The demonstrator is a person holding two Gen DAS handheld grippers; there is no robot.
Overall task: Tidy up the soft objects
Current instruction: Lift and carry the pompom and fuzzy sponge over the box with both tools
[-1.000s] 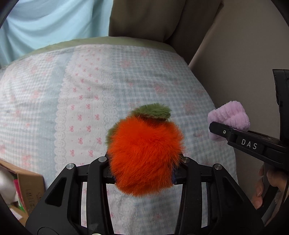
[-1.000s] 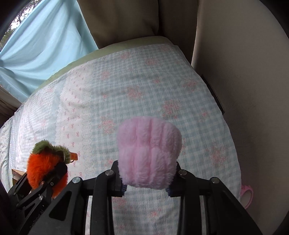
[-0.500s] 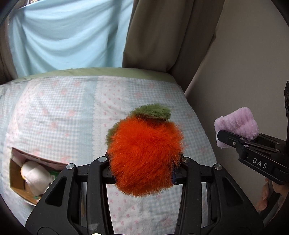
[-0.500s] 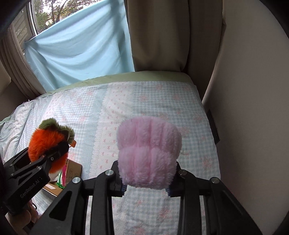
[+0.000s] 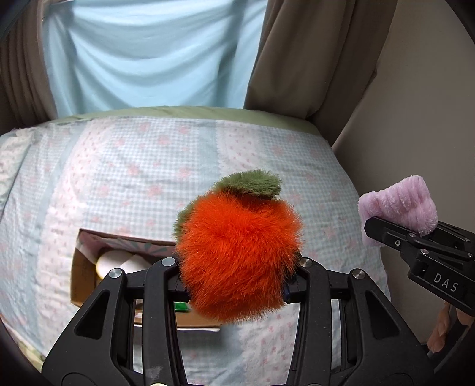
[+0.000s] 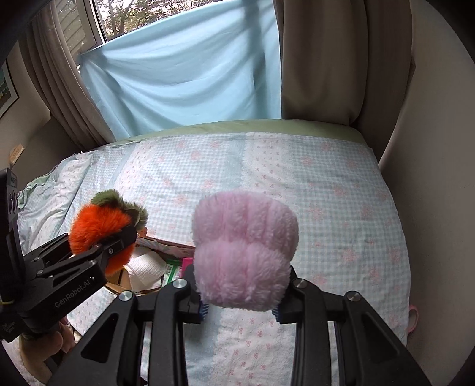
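There were two soft toys: one orange fuzzy plush (image 5: 237,255) with a green leaf on the left, one pink plush (image 6: 245,252) on the right. Two grippers were in view, the left gripper (image 5: 234,285) and the right gripper (image 6: 240,308). One open cardboard box (image 5: 80,279) lay on the one bed (image 6: 326,193).

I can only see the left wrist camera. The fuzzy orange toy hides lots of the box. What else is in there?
Observer: The right wrist view shows crumpled white paper in the cardboard box, next to green and pink packets.
Operator: What does the pink fluffy thing look like from the front?
Observer: The pink plush has two puffy ribbed tiers, and the right gripper is shut on it.
Operator: Is there a window?
Observer: Yes, a window with trees outside, above the blue sheet.
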